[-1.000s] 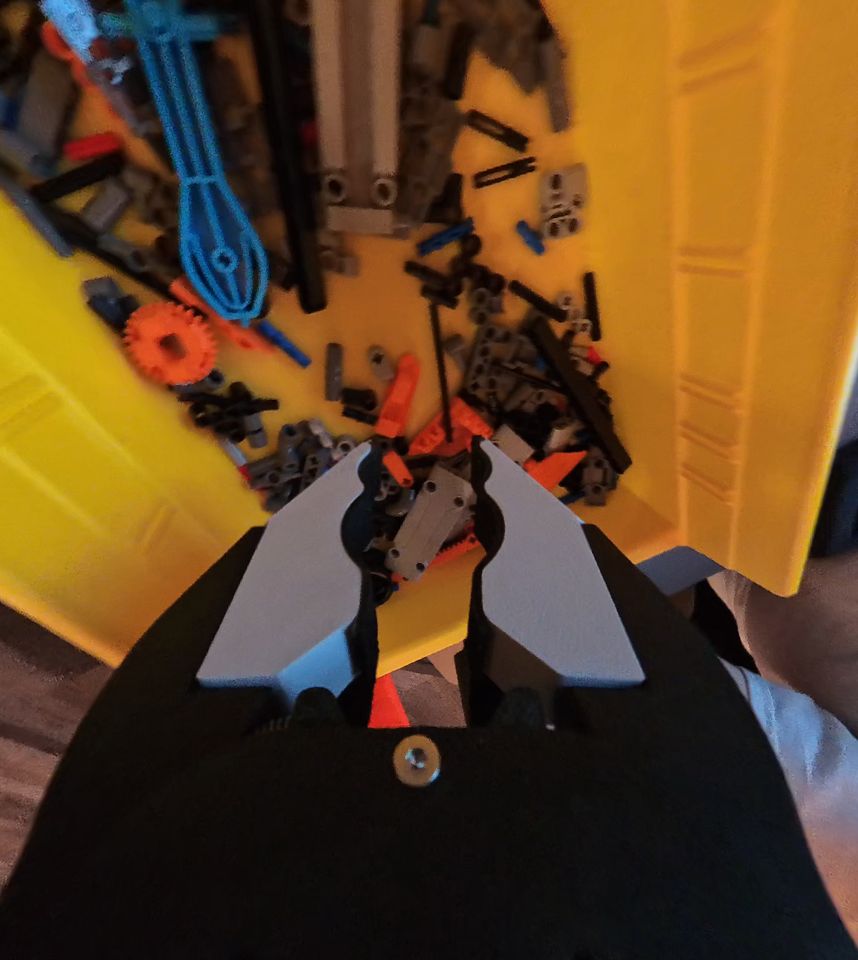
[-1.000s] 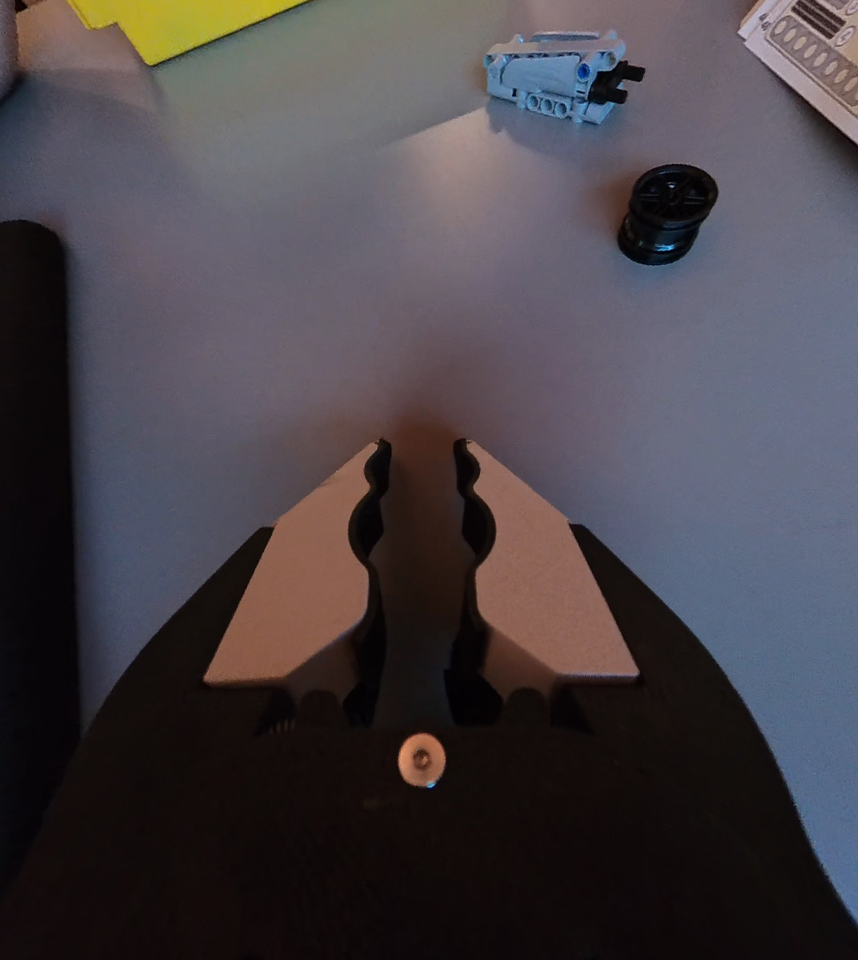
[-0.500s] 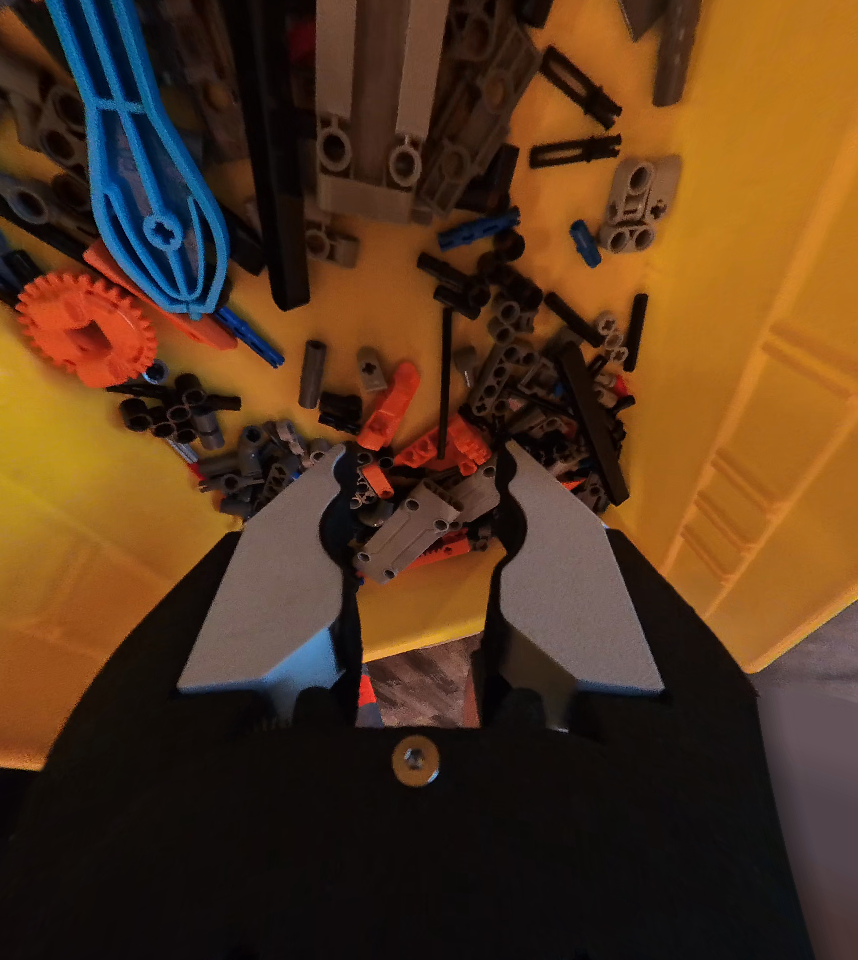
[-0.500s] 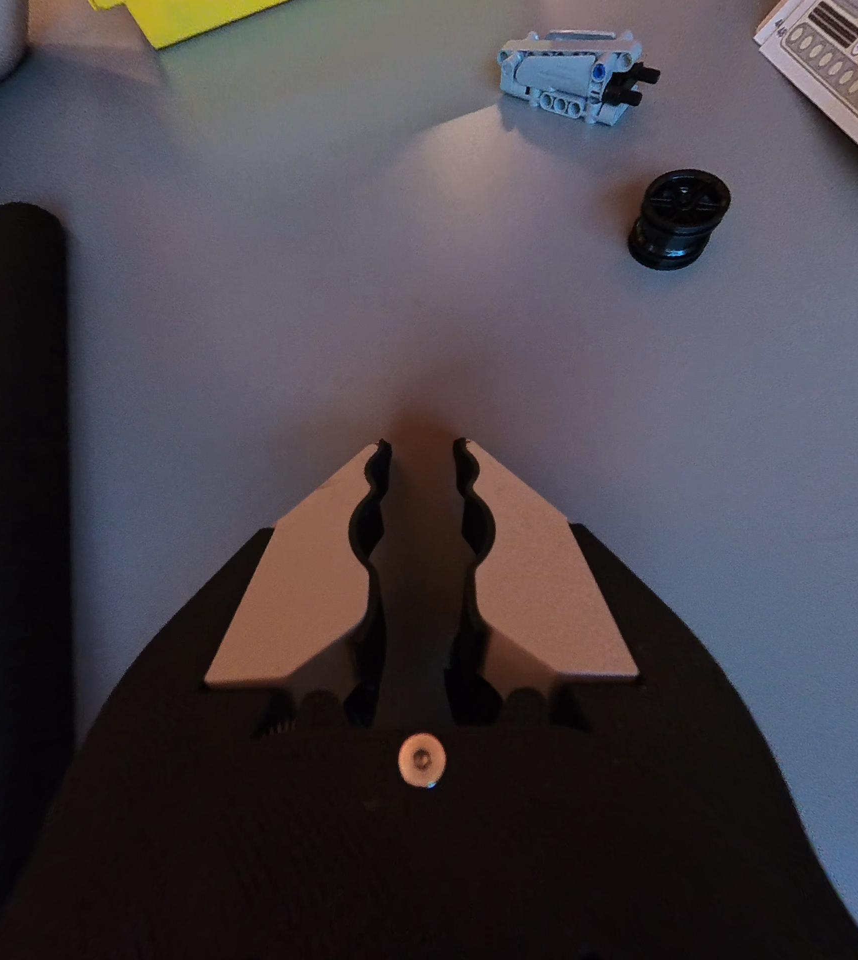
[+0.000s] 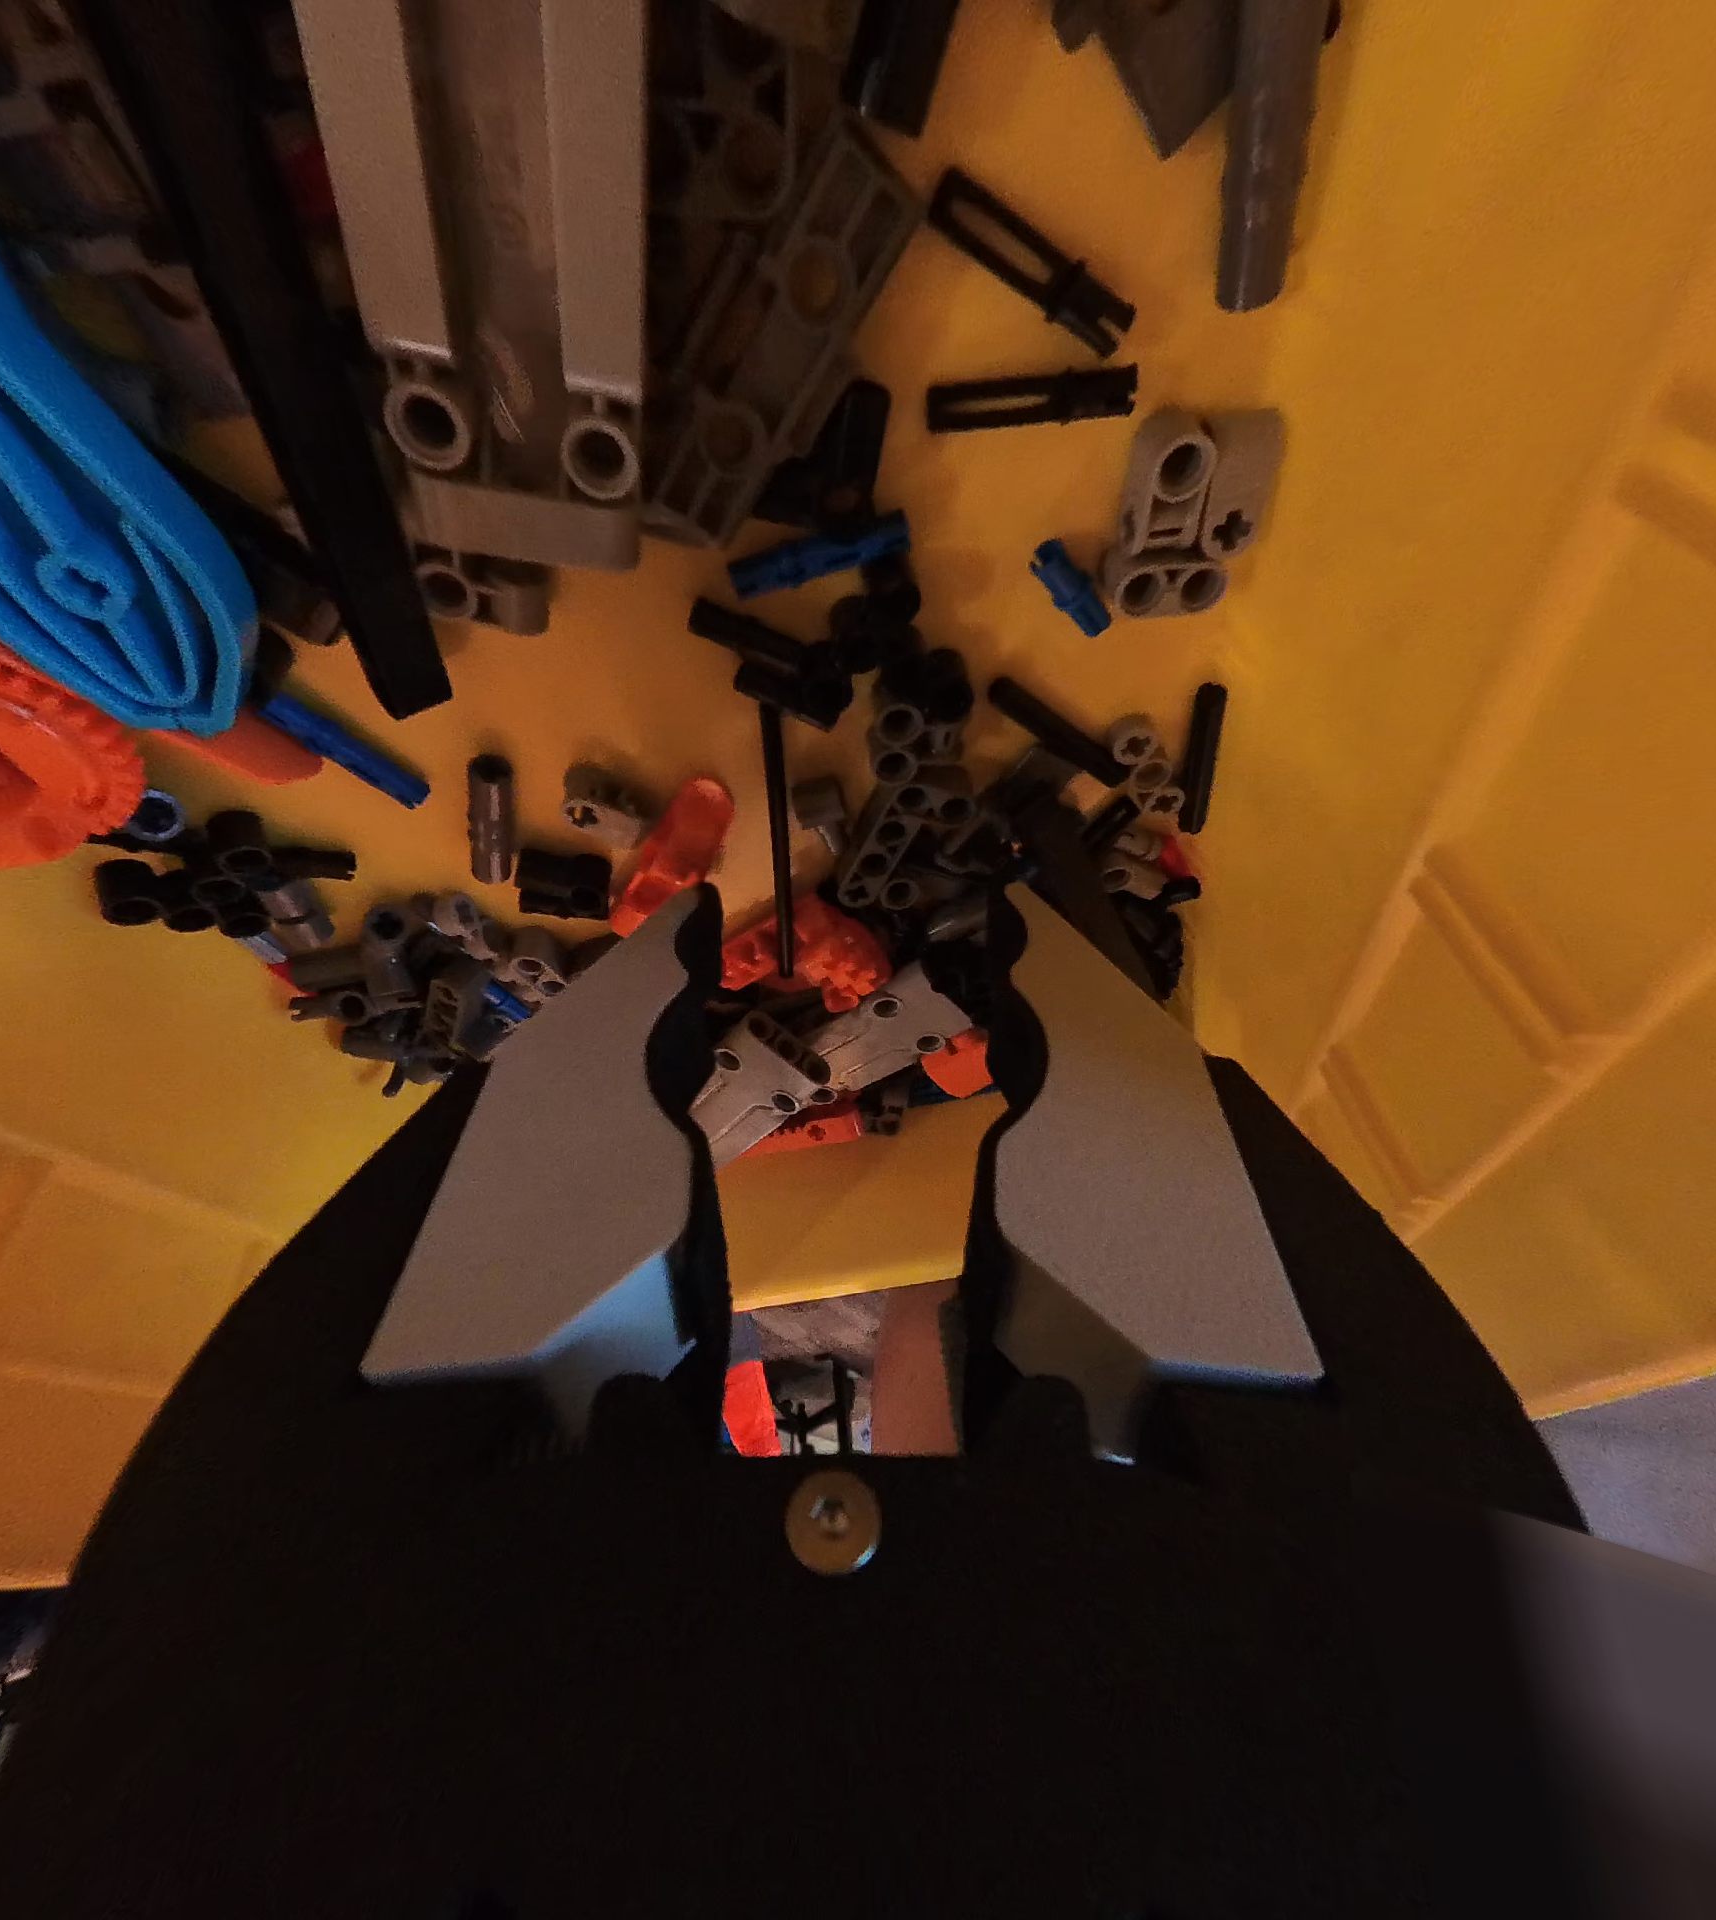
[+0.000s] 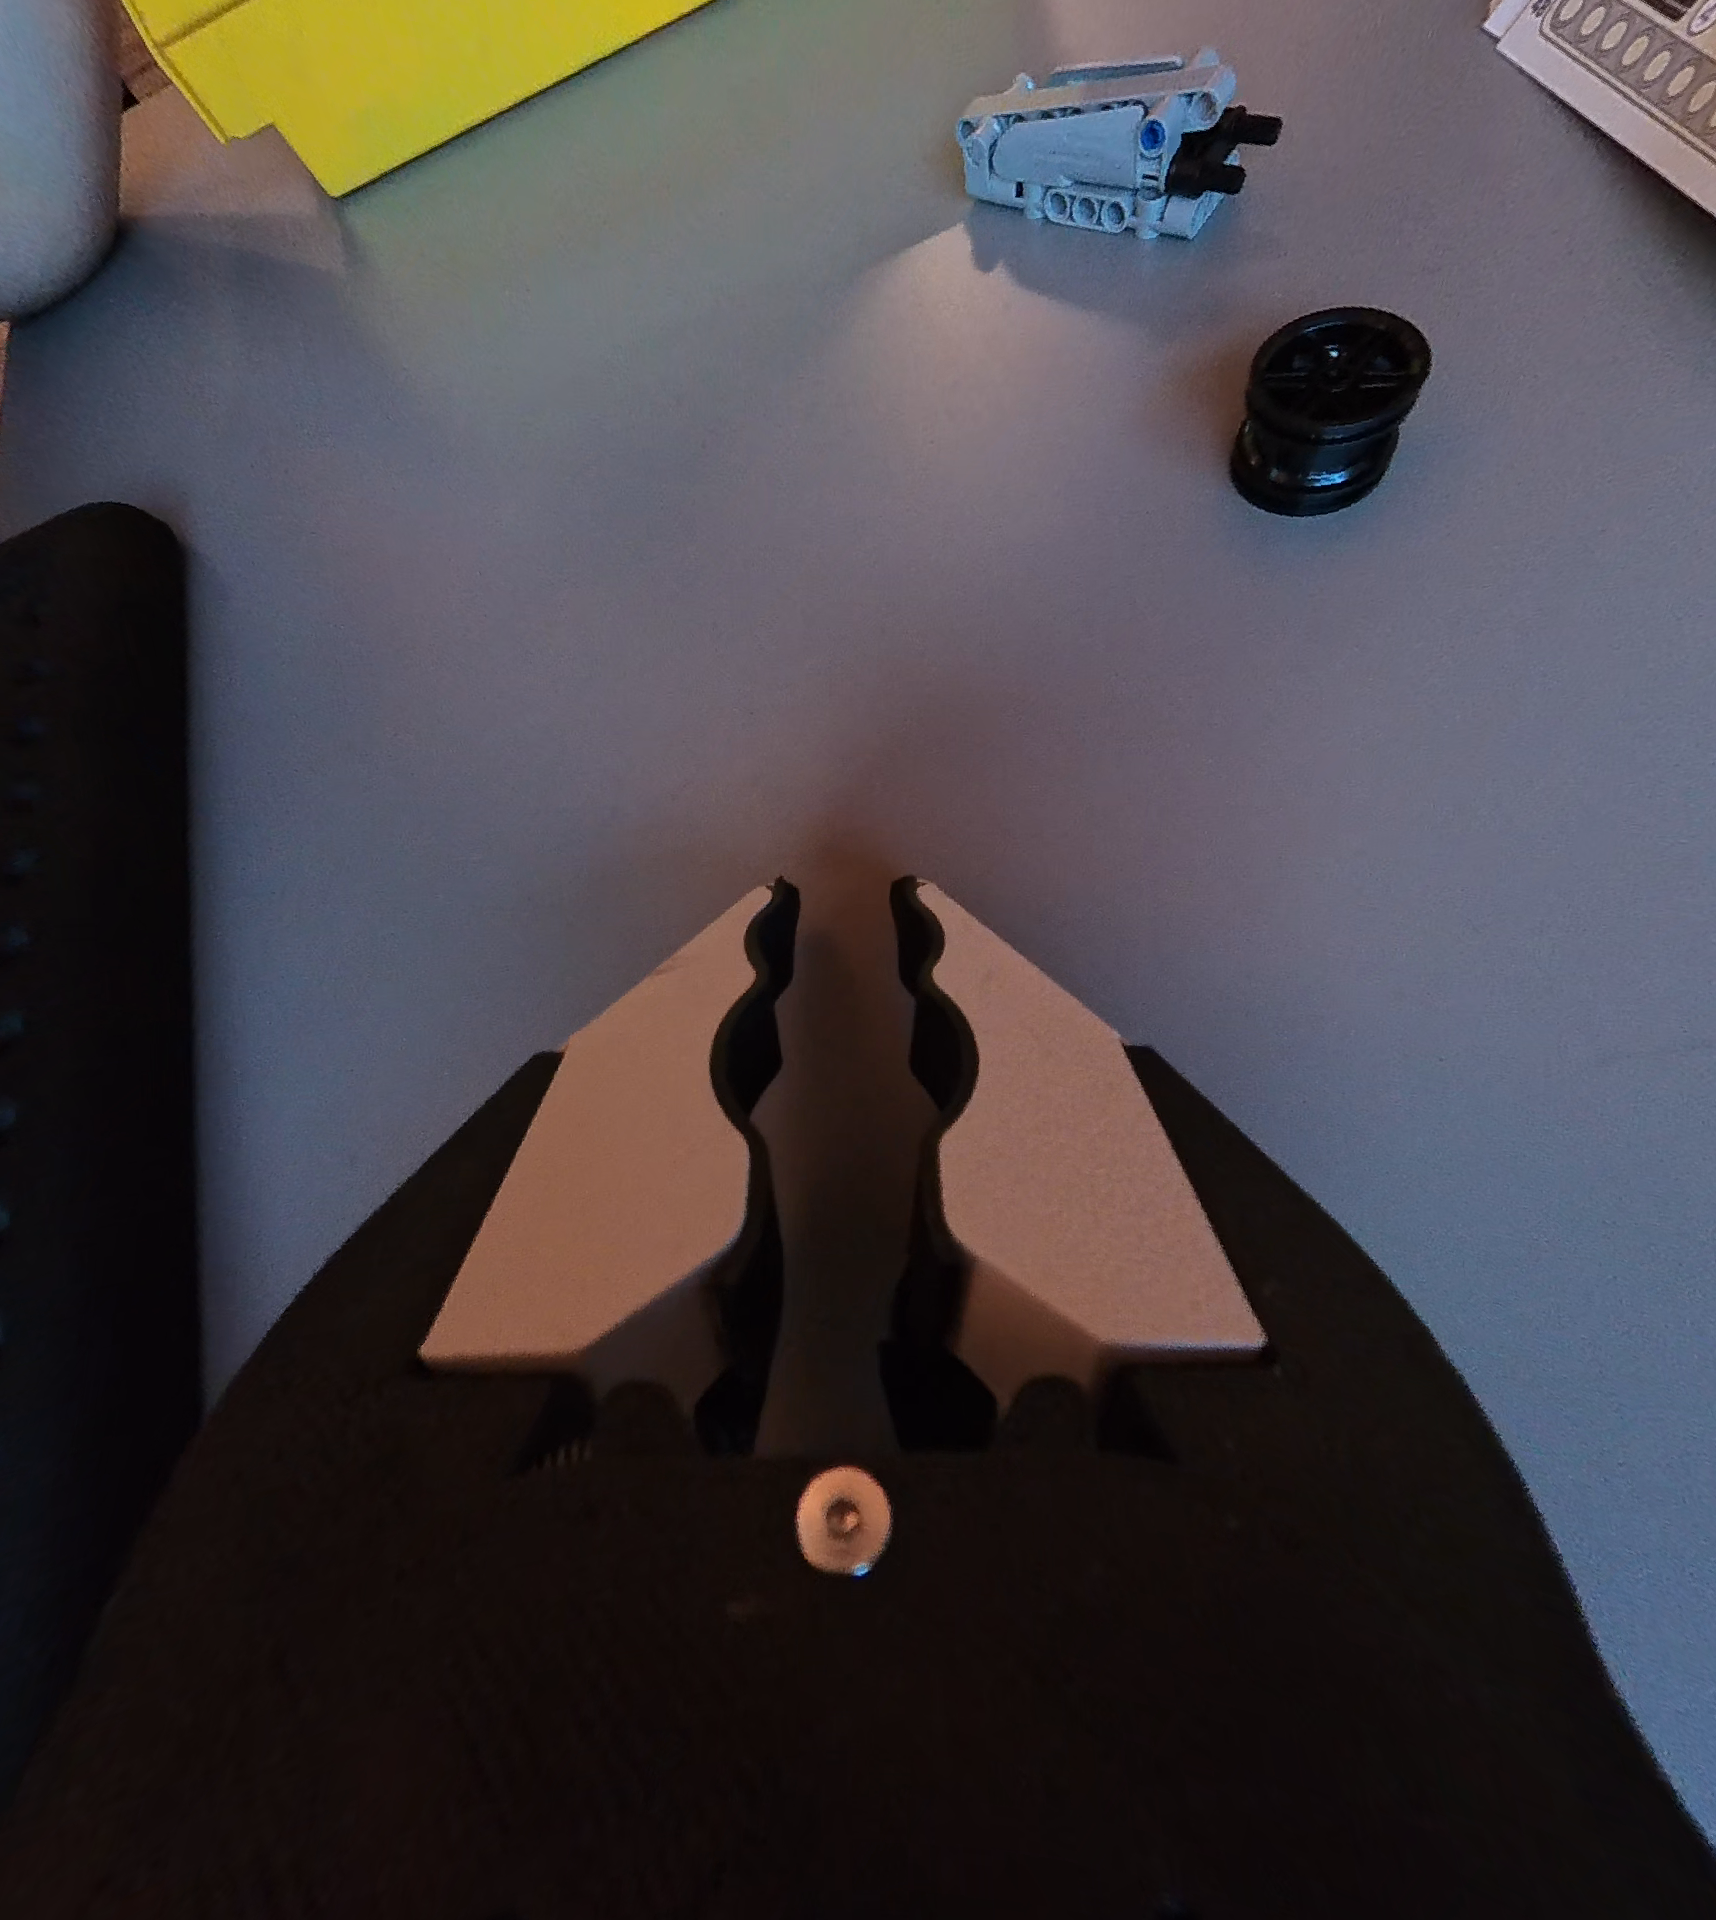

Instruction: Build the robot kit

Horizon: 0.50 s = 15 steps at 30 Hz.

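My left gripper (image 5: pixel 859 904) is open wide inside a yellow bin (image 5: pixel 1508 935), low over a heap of small building pieces. Light grey beams with holes (image 5: pixel 792 1065) and orange pieces (image 5: pixel 812 951) lie between its fingers, which touch nothing that I can see. A thin black axle (image 5: pixel 779 831) points away just past the tips. My right gripper (image 6: pixel 841 885) is empty, its fingers a narrow gap apart, above a bare grey table (image 6: pixel 625 520). A small light grey assembly (image 6: pixel 1093 145) and a black wheel (image 6: pixel 1327 410) lie well ahead to its right.
The bin also holds a blue lattice part (image 5: pixel 54 540), an orange gear (image 5: pixel 2 769), long grey panels (image 5: pixel 490 260) and several black pins. In the right wrist view a yellow bin corner (image 6: pixel 397 73), a printed sheet (image 6: pixel 1685 114) and a black studded pad (image 6: pixel 23 935) border the table. Left tips to right tips: about 40 centimetres. The black wheel (image 6: pixel 1327 410) is about 12 centimetres from my right fingertips. To the small light grey assembly (image 6: pixel 1093 145): right tips about 20 centimetres, left tips about 25 centimetres.
My left gripper has moved deeper into the bin, closer to the heap, and its fingers have opened wider. My right gripper has hardly moved.
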{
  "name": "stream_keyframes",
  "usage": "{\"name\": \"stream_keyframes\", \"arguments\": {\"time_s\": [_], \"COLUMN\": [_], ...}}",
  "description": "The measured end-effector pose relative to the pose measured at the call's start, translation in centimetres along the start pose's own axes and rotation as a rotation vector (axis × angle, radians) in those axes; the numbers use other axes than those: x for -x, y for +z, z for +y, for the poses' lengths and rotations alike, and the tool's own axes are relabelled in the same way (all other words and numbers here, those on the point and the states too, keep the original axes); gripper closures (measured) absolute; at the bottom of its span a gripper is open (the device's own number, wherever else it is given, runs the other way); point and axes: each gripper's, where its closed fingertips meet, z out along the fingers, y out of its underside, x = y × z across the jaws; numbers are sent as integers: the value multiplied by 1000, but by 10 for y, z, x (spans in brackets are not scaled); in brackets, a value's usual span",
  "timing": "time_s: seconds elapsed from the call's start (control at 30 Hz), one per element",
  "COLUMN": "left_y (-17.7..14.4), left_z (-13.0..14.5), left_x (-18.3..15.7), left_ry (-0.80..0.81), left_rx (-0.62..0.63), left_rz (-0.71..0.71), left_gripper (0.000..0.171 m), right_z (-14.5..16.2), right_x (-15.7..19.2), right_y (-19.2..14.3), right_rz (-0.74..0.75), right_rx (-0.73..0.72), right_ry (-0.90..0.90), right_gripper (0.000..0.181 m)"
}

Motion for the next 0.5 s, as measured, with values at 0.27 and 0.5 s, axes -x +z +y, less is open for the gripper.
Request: {"name": "stream_keyframes", "arguments": {"time_s": [0.27,0.5], "left_y": [-4,-15], "left_z": [4,22], "left_x": [28,35], "left_ry": [-24,-109], "left_rx": [5,-58], "left_rz": [-71,-19], "left_gripper": [171,132], "right_z": [0,-1], "right_x": [0,0], "right_y": [0,-1], "right_rz": [-10,-22], "right_rx": [-3,-7], "right_ry": [13,30], "right_gripper": [162,162]}}
